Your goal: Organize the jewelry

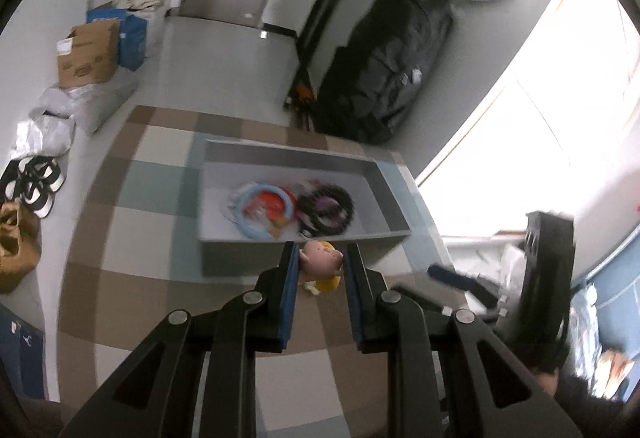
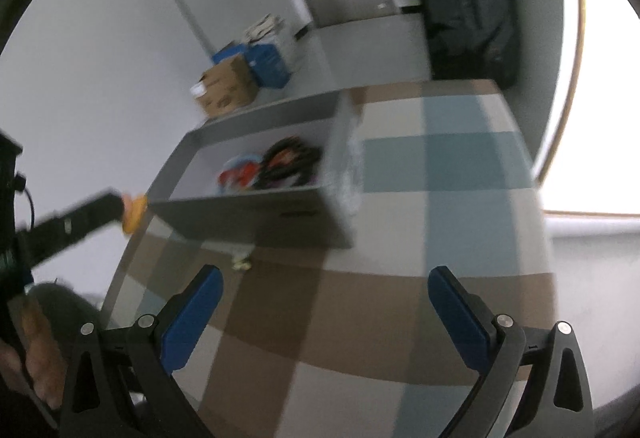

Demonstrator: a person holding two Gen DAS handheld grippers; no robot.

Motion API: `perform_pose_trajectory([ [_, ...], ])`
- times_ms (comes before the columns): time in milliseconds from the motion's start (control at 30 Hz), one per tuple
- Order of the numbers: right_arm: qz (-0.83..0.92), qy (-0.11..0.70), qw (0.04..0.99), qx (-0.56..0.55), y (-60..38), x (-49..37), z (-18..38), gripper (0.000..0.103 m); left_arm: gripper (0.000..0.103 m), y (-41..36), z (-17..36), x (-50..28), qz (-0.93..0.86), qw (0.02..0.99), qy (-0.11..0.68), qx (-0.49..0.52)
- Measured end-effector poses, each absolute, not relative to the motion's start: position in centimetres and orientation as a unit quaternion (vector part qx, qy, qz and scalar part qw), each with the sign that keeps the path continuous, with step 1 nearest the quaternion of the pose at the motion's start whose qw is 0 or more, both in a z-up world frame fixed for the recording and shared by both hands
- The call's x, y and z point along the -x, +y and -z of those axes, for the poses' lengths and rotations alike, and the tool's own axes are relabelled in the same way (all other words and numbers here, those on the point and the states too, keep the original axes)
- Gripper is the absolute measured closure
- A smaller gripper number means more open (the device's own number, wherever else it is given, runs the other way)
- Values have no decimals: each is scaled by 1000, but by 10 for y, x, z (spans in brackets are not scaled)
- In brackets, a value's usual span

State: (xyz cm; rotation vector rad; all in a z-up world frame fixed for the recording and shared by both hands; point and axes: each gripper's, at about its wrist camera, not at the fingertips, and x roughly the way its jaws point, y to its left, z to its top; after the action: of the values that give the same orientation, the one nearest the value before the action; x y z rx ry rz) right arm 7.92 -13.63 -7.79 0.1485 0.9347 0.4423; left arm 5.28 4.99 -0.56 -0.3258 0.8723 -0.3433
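Jewelry charm (image 1: pixel 322 258) sits pinched in the left gripper (image 1: pixel 321 258); best lifted over the tray (image 1: pixel 304 250) wall before release; right gripper (image 2: pixel 325 312) gapes wide, empty.

Black claw (image 1: pixel 322 262), blue pads (image 2: pixel 194 314)

Bare checked cloth (image 2: pixel 400 238) beside gray tray (image 2: pixel 256 213)

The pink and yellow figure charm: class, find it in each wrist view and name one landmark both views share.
Left wrist view: pink and yellow figure charm lower centre, between the left gripper fingers.
Right wrist view: charm far left, at the left gripper's tip.
Shared landmark: grey tray just beyond it.
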Motion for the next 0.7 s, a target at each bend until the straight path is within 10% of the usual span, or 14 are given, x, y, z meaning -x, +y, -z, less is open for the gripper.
perform_pose_trajectory([
  [467,-245,456,855,-16,-74,-85,94,43,86,89,9,-67,147,876,413,202],
  [700,-212,438,872,47,-60,-82,96,78,86,91,11,-68,149,875,413,201],
])
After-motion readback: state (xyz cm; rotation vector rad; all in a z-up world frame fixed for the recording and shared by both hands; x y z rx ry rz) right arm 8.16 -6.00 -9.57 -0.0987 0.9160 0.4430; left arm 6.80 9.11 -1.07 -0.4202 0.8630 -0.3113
